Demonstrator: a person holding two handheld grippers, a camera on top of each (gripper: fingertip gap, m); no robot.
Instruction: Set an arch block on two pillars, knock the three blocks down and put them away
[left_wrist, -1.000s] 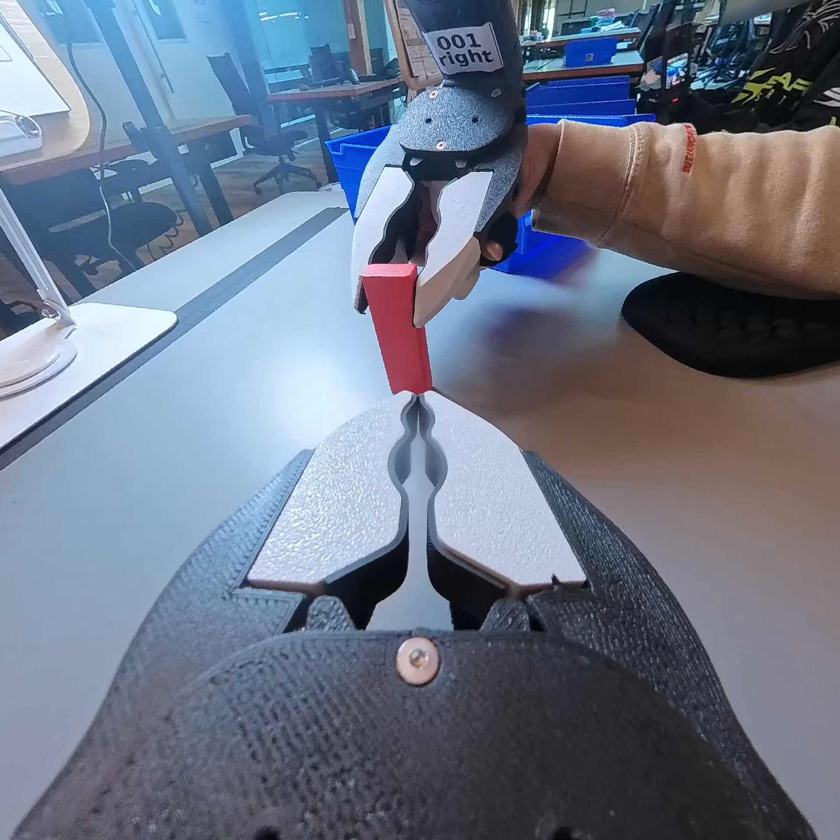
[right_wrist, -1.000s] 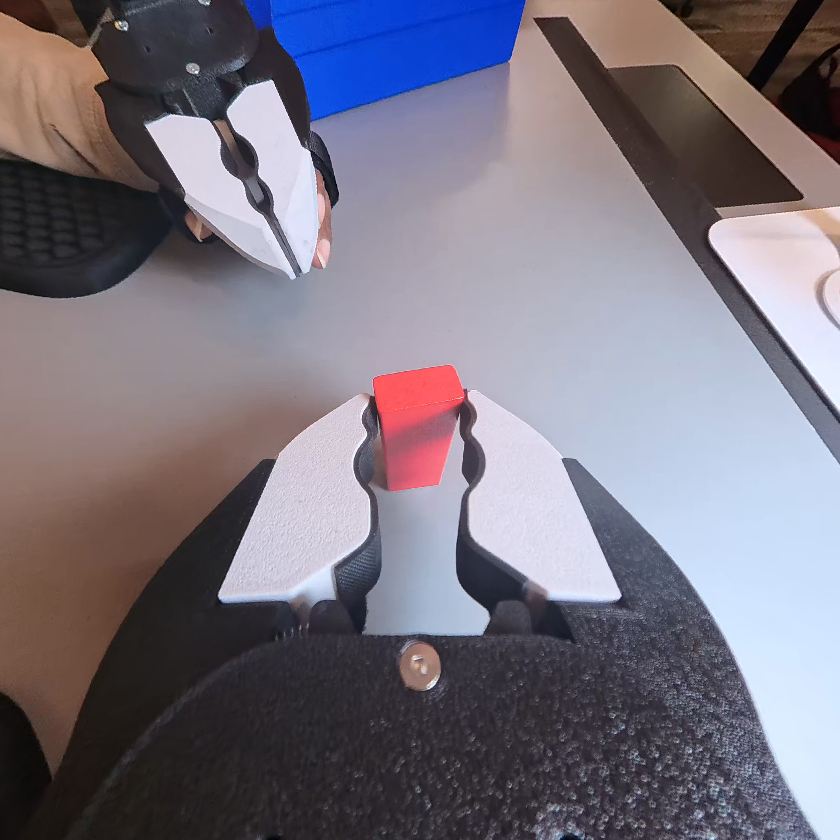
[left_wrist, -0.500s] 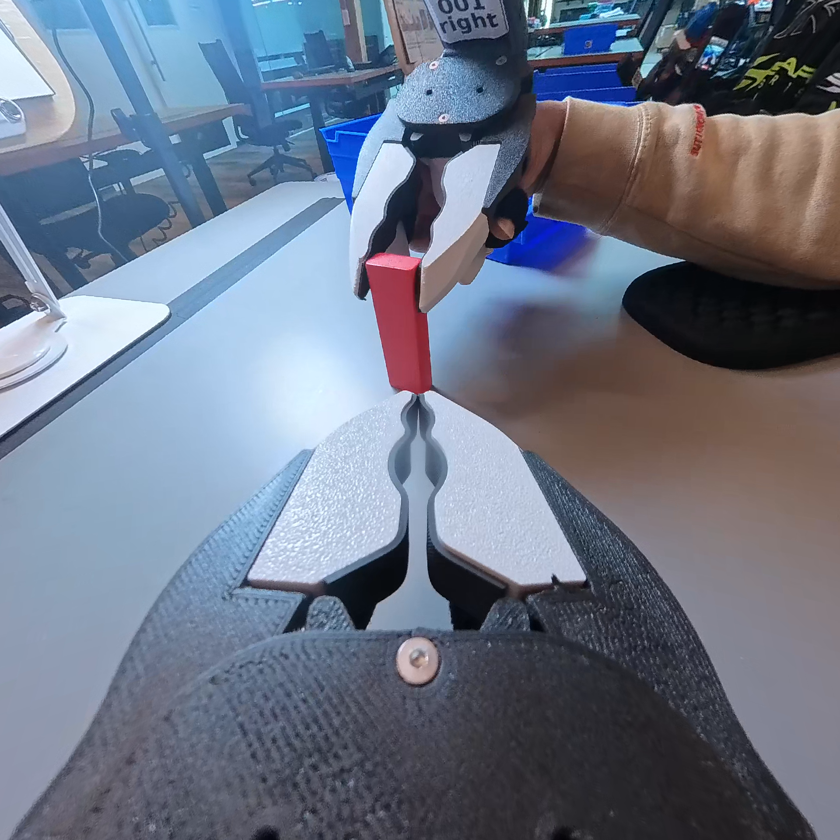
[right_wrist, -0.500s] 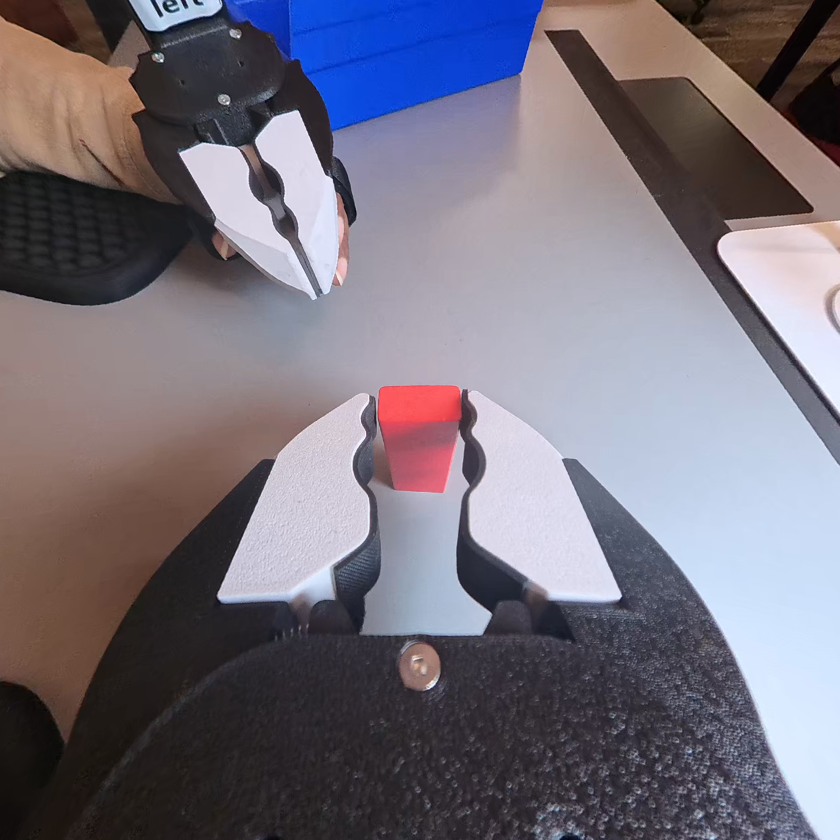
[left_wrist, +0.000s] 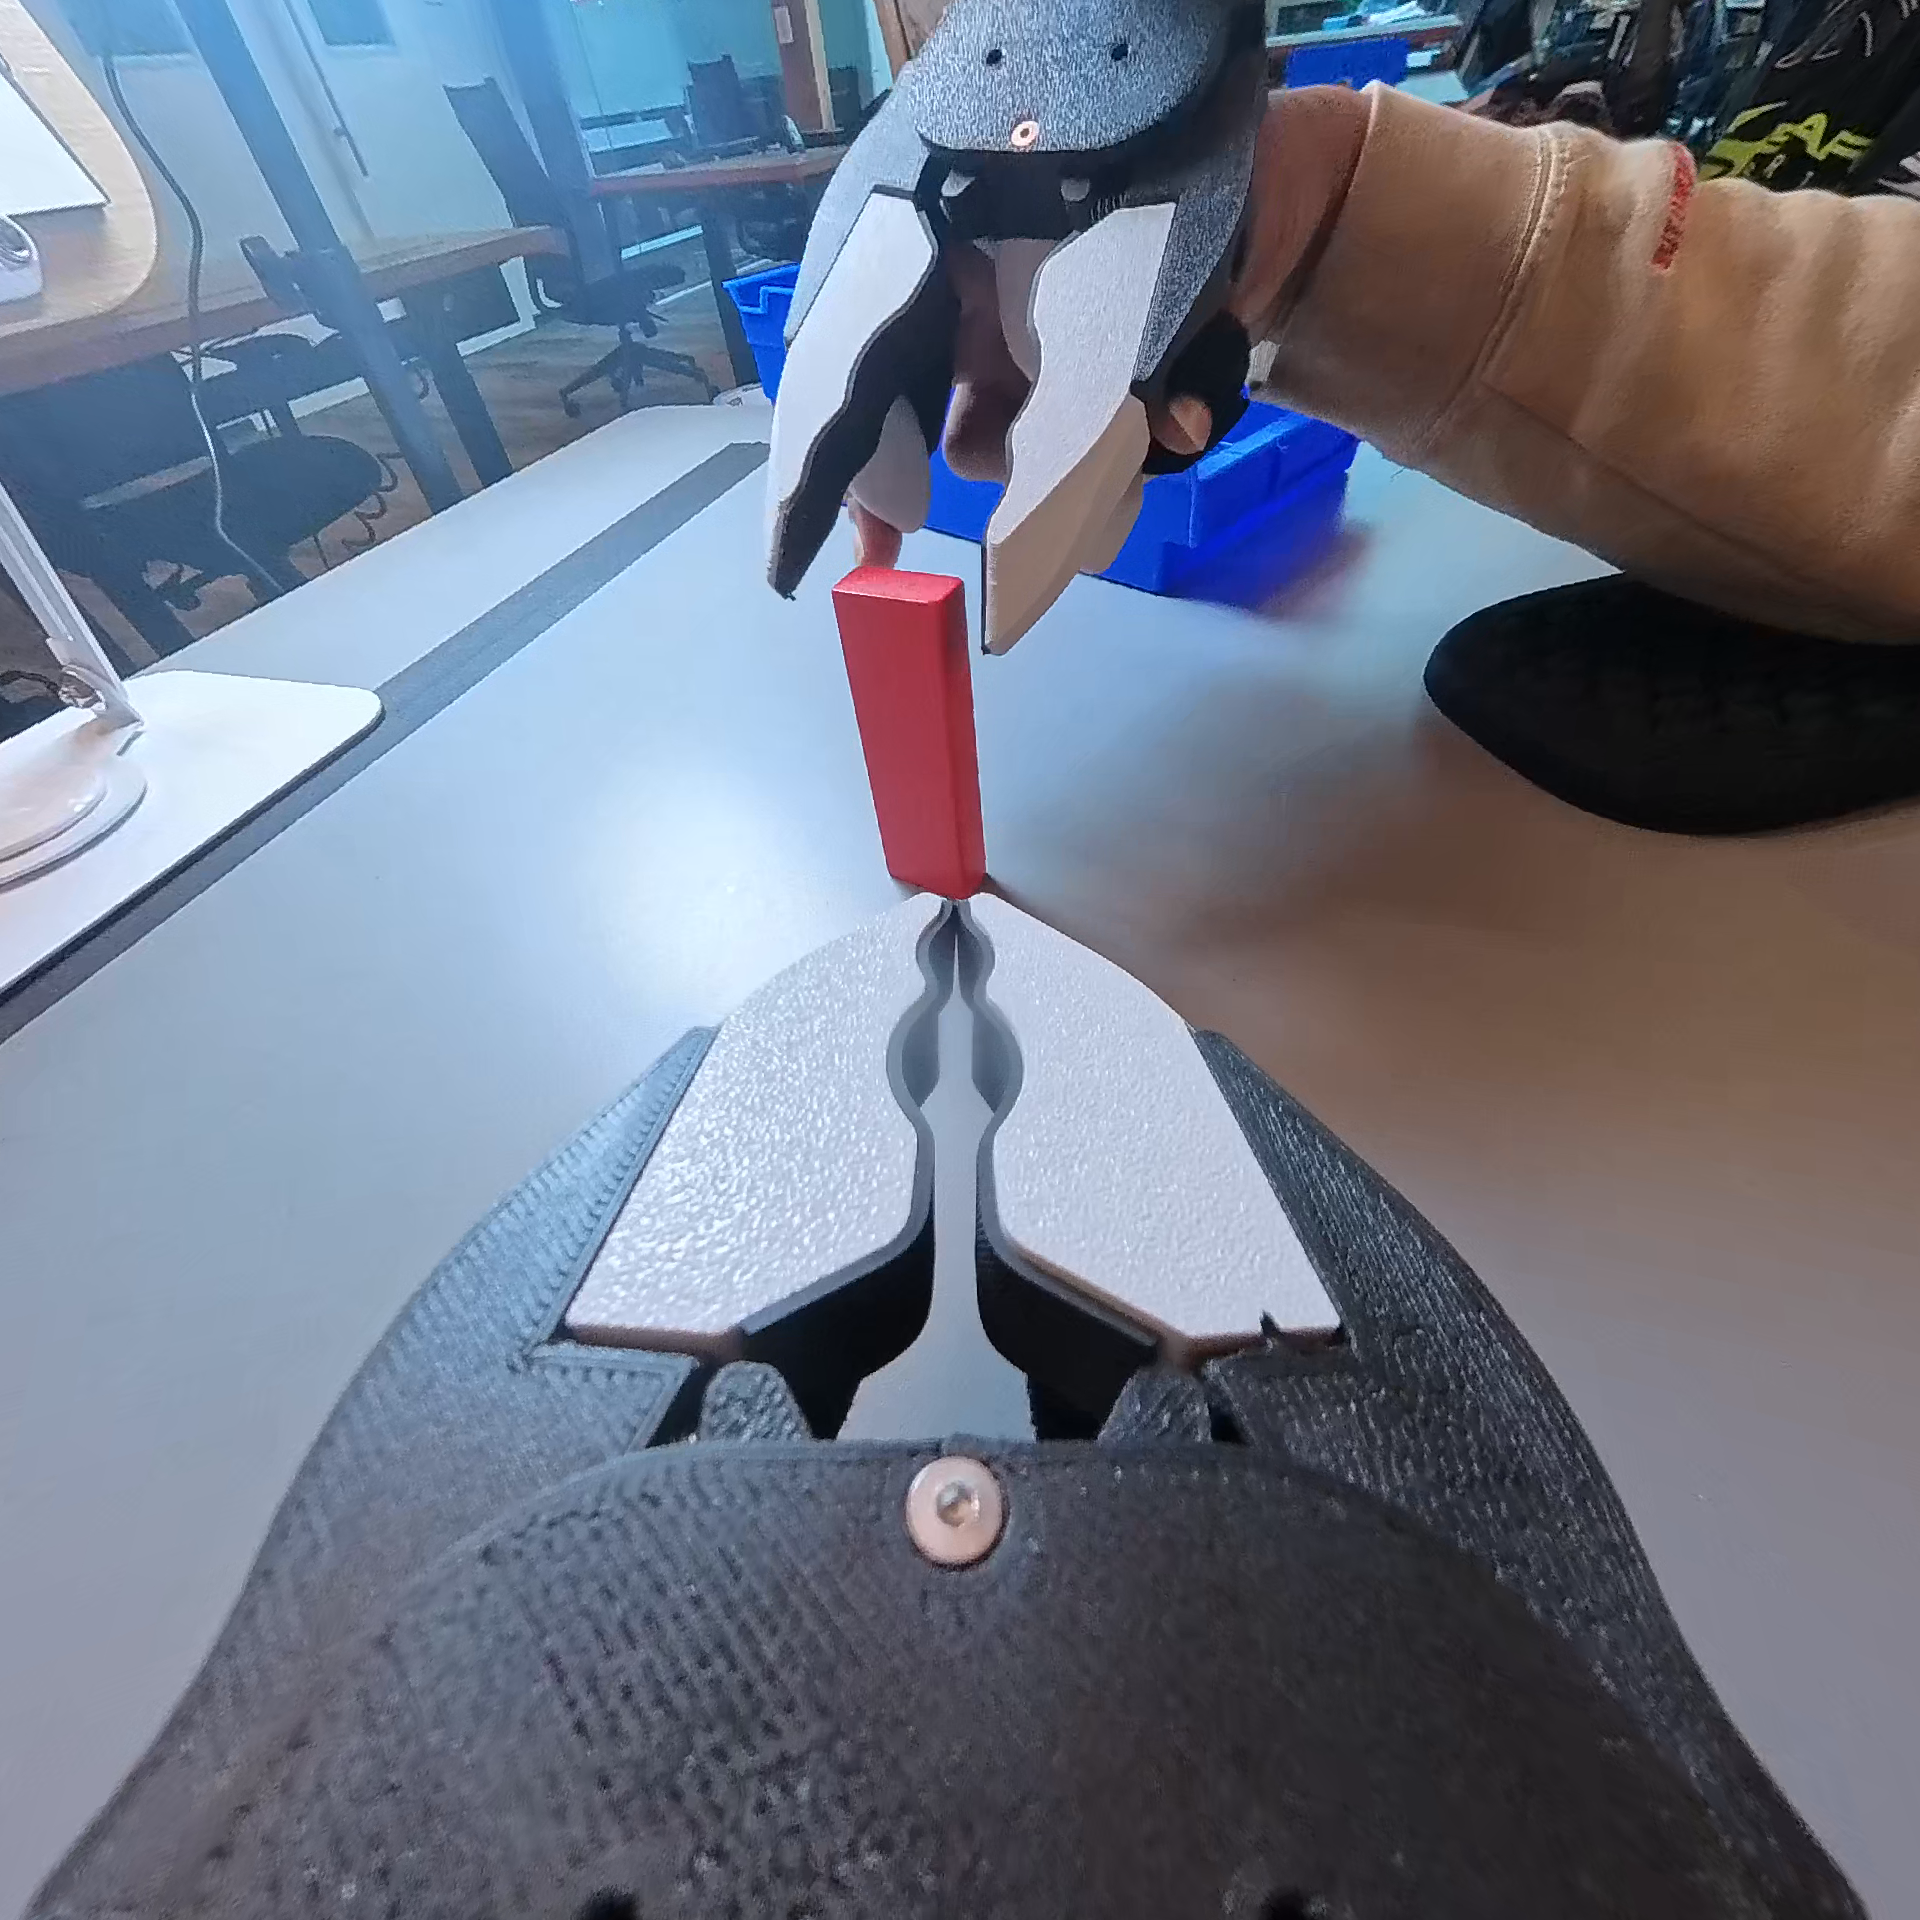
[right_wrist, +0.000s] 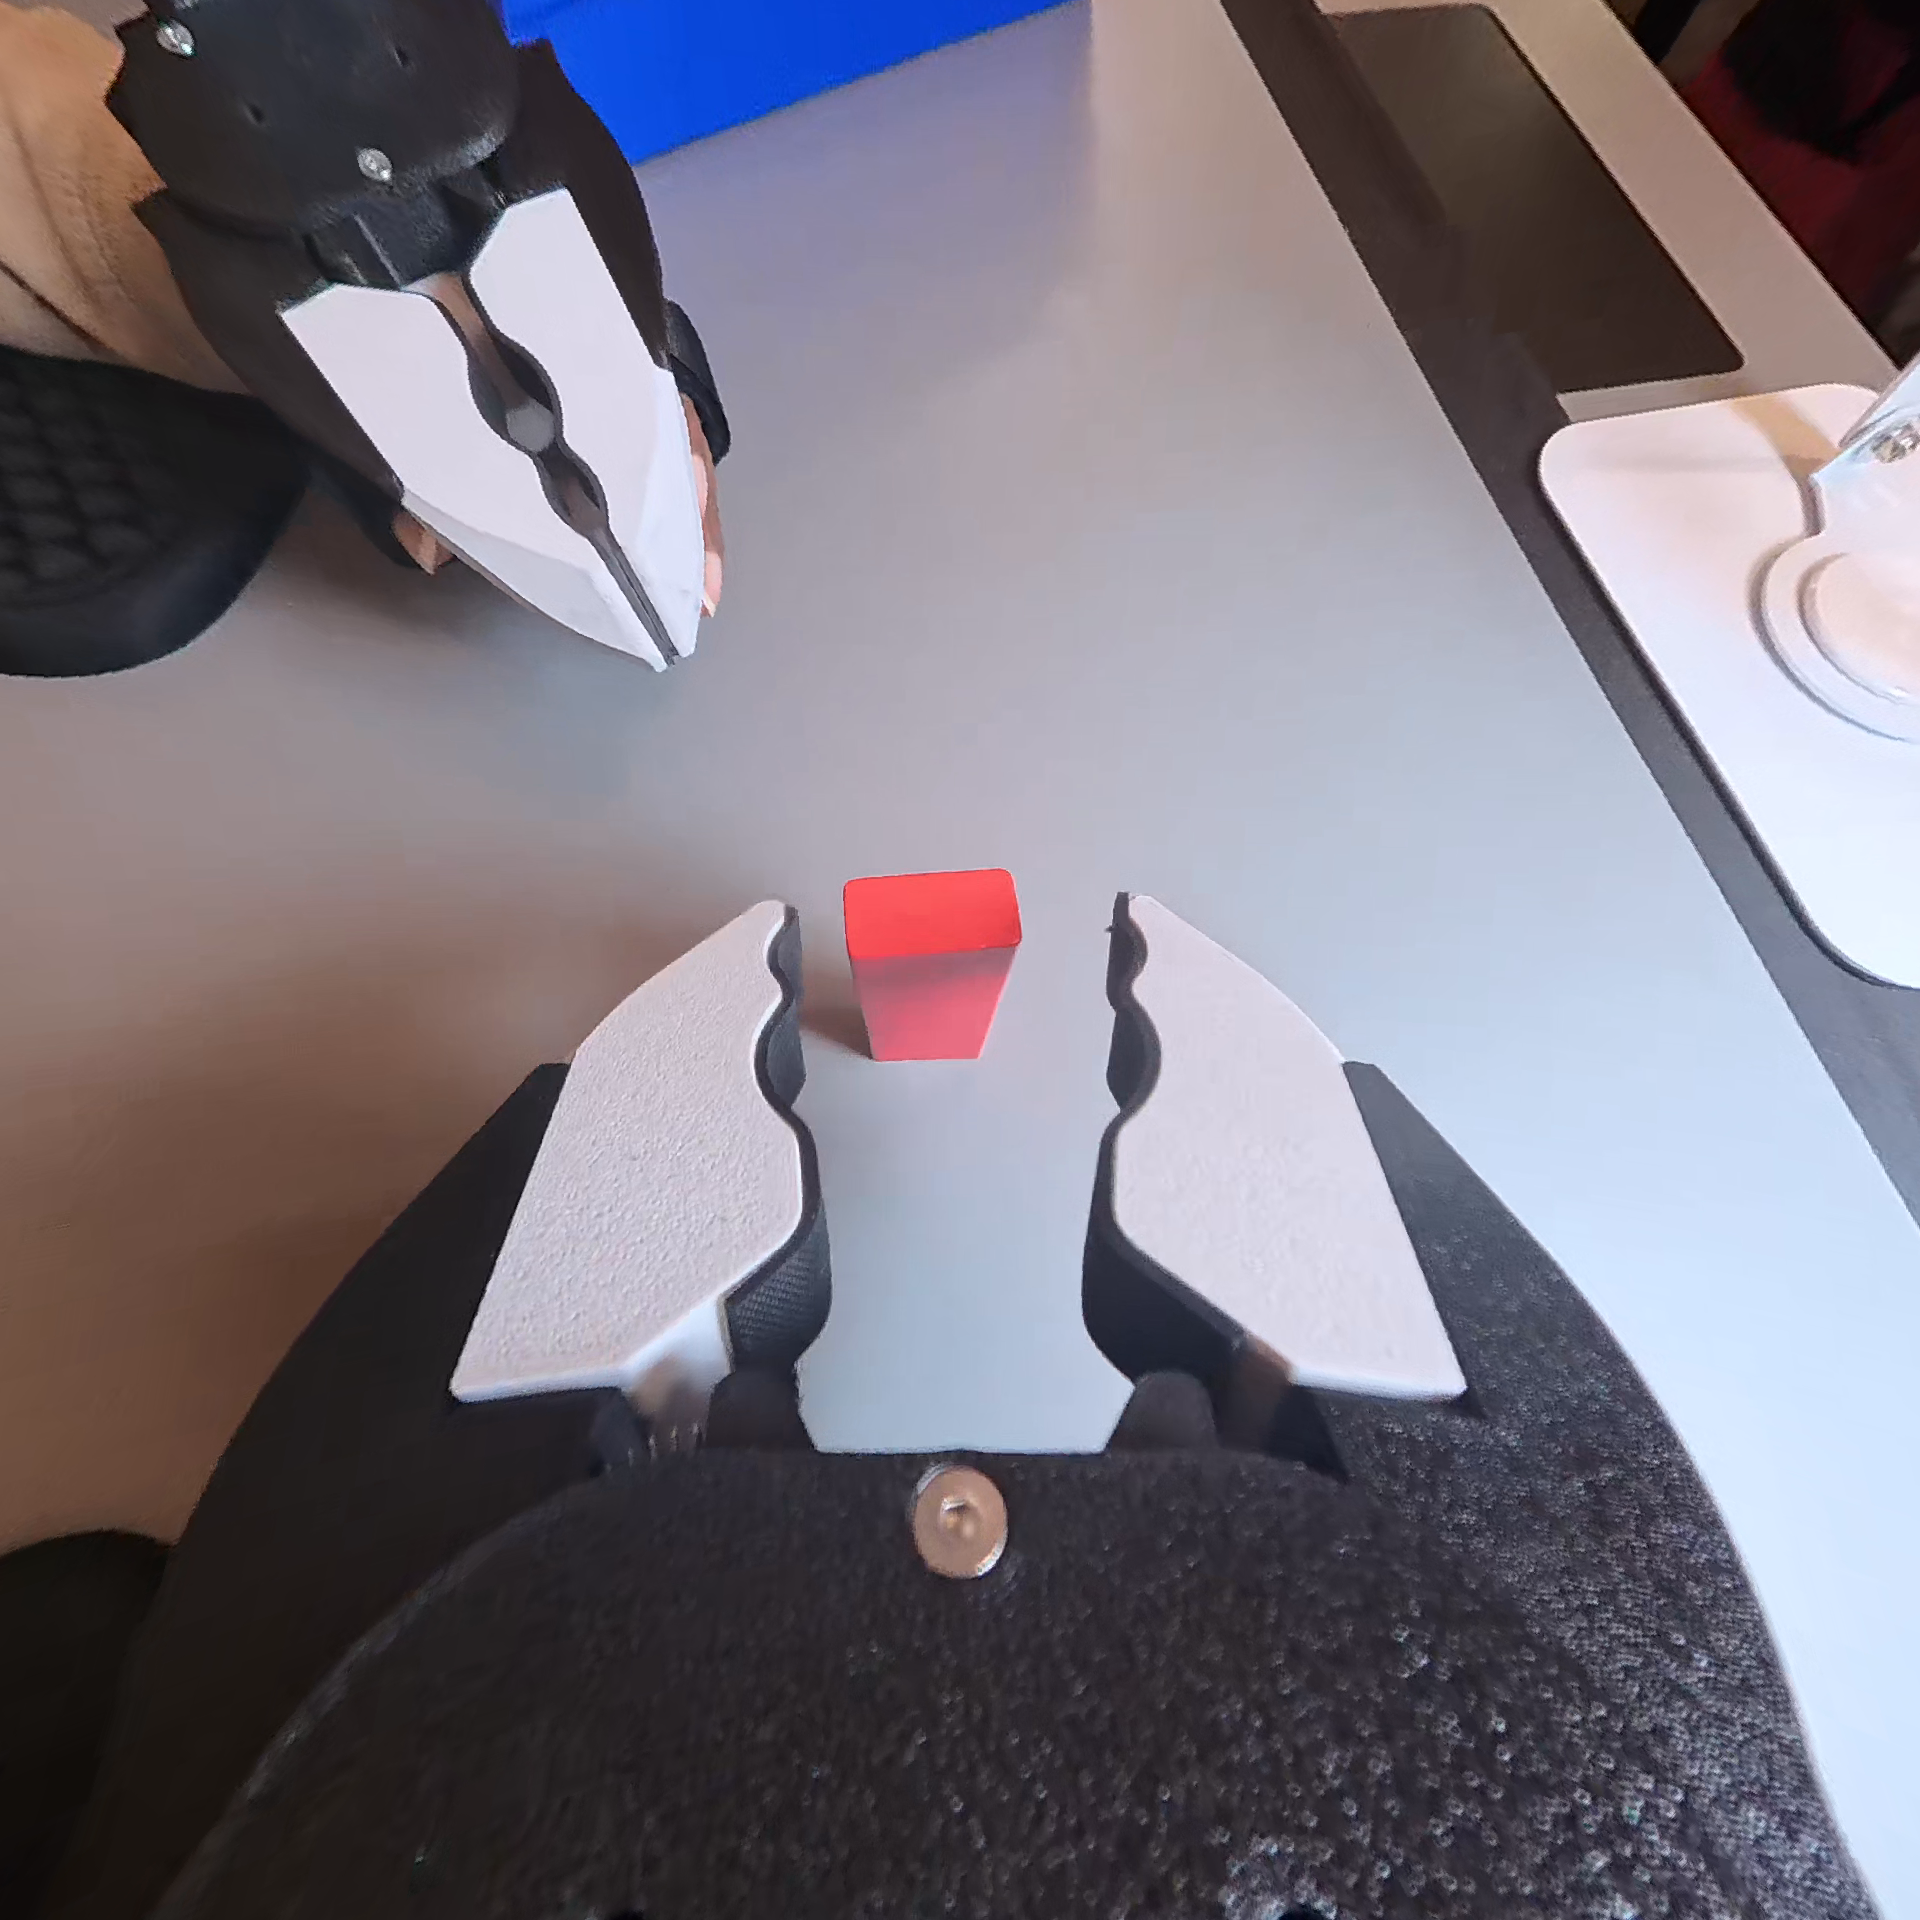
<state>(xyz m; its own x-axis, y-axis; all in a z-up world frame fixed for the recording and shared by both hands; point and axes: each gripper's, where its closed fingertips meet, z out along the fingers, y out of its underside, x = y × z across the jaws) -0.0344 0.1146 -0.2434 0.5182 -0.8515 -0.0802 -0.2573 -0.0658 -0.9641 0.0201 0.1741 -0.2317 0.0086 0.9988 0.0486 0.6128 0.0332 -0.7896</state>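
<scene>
A red pillar block (left_wrist: 914, 743) stands upright on the grey table (left_wrist: 416, 935). It also shows in the right wrist view (right_wrist: 930, 961), seen from above. My right gripper (right_wrist: 951, 914) is open, its fingers just above and to either side of the block's top, not touching it. It shows from the front in the left wrist view (left_wrist: 888, 613). My left gripper (left_wrist: 951, 906) is shut and empty, its tips low on the table just in front of the block's base. It shows in the right wrist view (right_wrist: 665, 655) at the upper left. No arch block or second pillar is in view.
Blue bins (left_wrist: 1226, 520) stand at the table's far side behind the right gripper. A black mesh pad (left_wrist: 1683, 707) lies under the person's sleeve. A white lamp base (left_wrist: 156, 748) sits on the adjoining table past a dark strip (left_wrist: 582, 603). One gripper's finger ends stand about 9 centimeters off the other's.
My right gripper has opened and let go of the red block, lifting slightly. The block now stands free on the table. My left gripper stays shut near its base.
</scene>
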